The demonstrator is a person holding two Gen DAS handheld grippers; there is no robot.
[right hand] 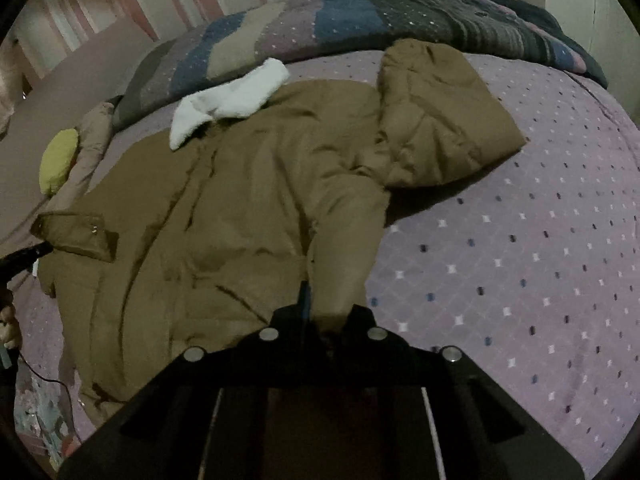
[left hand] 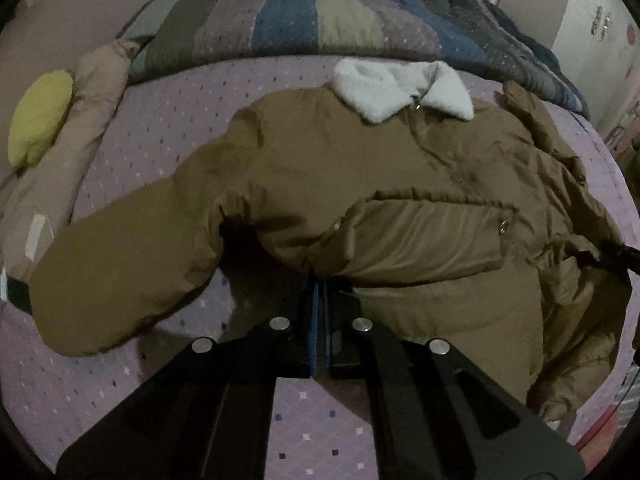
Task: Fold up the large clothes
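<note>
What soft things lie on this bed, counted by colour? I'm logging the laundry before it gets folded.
Brown: 1, the jacket with the white collar
Yellow-green: 1, the cushion
Beige: 1, the long pillow
Striped: 1, the blanket
Total: 4, all on the lilac sheet

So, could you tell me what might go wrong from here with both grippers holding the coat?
1. The left gripper pinches only a thin edge of the puffy coat; the slick fabric may slip out as it lifts.
2. The right gripper holds just a bunched fold, so pulling may drag the whole coat across the bed rather than fold it.
3. The right sleeve lies loosely folded and may flop open.
</note>
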